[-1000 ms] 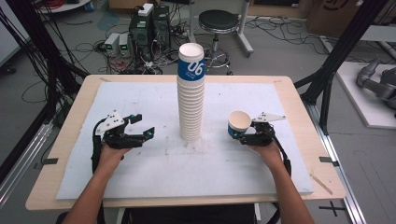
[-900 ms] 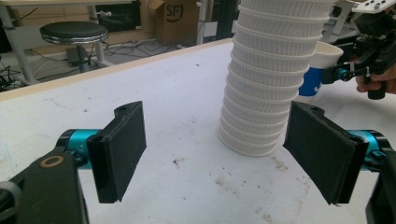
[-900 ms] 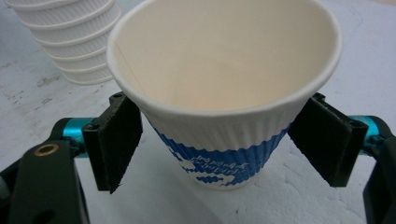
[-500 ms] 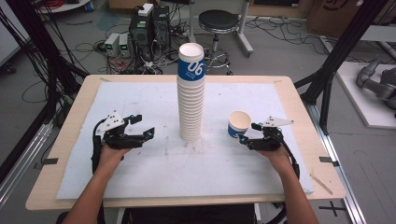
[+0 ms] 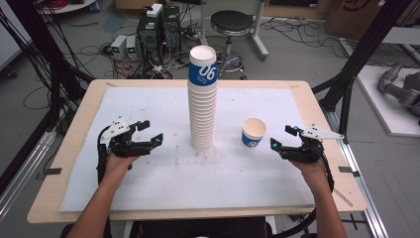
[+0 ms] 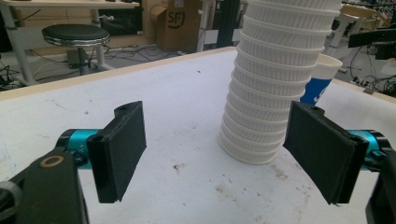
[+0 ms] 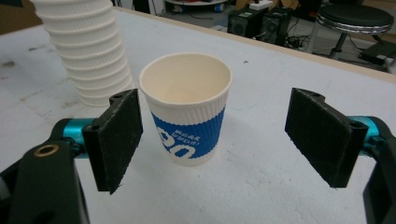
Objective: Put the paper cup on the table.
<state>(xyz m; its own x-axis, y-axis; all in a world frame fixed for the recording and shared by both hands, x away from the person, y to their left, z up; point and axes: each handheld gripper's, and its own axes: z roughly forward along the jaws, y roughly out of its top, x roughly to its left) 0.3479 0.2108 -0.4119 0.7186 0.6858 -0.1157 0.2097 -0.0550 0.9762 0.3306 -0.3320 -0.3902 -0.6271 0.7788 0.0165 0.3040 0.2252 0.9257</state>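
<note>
right gripper (image 5: 280,141) back from empty cup (image 5: 253,132)

There is one bench (image 5: 69,198) with one white mat (image 5: 148,188) on it. One tall stack of cups (image 5: 202,106) stands on the mat; its cups sit too close together to count them all. One single cup (image 5: 253,132) stands alone beside the stack. There are two grippers: one left gripper (image 5: 152,137) and one right gripper (image 5: 281,138). Each has two black jaws. Behind the bench stands one round stool (image 5: 232,22)
</note>
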